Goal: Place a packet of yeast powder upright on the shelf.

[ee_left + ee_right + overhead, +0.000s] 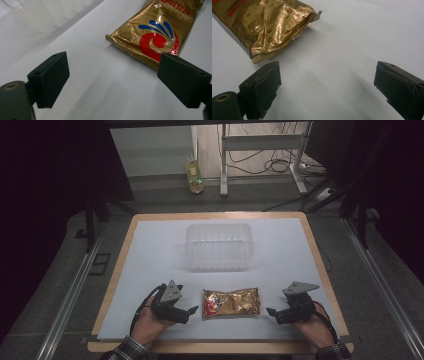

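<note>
Near edge of the table [320,270], white sheet on top. Left gripper [192,310] sits at about 7 o'clock from table centre, right gripper [270,311] at about 5 o'clock, each in a hand and aimed inward at the other. Both released — jaws spread wide, nothing between them; the left gripper view [112,82] and right gripper view [327,82] show bare sheet in the gap.

Between them, at 6 o'clock: a gold foil packet [230,302], lying flat, long axis across the table. Red-and-blue swirl print at its left end [155,32]; crinkled, crimped seal at its right end [272,27]. Each gripper is just beside its end, not touching.

Handling, by judgement: light, soft-bodied, contents probably shift; foil is slick and creases easily. The flat crimped seams at the ends look the firmest purchase — the puffed middle would likely squash or slip.

Farther out, at 12 o'clock from the packet: a clear plastic tub [218,246], open side up, empty as far as I can tell. Likely destination. Beyond the table, a yellowish bottle [194,175] on the floor.
</note>
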`<state>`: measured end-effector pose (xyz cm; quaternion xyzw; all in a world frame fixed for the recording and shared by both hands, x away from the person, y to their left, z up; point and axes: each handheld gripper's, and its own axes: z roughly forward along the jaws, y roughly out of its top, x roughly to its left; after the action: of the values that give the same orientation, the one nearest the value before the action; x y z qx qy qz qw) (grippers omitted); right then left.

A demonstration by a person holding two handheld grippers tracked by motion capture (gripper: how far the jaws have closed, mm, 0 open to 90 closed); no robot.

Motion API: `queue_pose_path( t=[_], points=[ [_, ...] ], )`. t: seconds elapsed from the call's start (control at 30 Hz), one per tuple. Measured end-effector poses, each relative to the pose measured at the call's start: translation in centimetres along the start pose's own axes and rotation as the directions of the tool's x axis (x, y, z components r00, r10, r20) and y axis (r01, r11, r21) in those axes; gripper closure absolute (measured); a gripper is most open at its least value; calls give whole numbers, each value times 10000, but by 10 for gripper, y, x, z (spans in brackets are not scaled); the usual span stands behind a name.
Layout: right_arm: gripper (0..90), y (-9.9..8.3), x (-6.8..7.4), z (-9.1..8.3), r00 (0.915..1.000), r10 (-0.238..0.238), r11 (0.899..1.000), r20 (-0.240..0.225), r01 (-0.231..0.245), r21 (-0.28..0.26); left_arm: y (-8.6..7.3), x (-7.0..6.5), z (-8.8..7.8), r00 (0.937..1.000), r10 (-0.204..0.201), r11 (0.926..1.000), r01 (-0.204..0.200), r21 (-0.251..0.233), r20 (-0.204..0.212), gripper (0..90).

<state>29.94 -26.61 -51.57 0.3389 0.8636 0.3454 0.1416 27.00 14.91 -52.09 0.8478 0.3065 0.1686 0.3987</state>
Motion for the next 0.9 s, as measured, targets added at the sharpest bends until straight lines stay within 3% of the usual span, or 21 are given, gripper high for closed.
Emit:
queue_pose_path(
  t=[0.27, 0.5, 0.9],
  points=[
    [74, 1, 1, 0, 9999, -144, 9999, 52, 144, -55, 2, -3, -2, 9993, 136, 9998, -131, -131, 350, 245],
    [74, 2, 2, 1, 9996, -272, 9996, 82, 272, 13, 7, -7, 0, 9948, 385, 9990, -360, -278, 941, 389],
    [73, 3, 4, 2, 9990, -423, 9991, 140, 423, 9, 18, -18, 8, 9868, 695, 9960, -603, -660, 1464, 536]
  ],
)
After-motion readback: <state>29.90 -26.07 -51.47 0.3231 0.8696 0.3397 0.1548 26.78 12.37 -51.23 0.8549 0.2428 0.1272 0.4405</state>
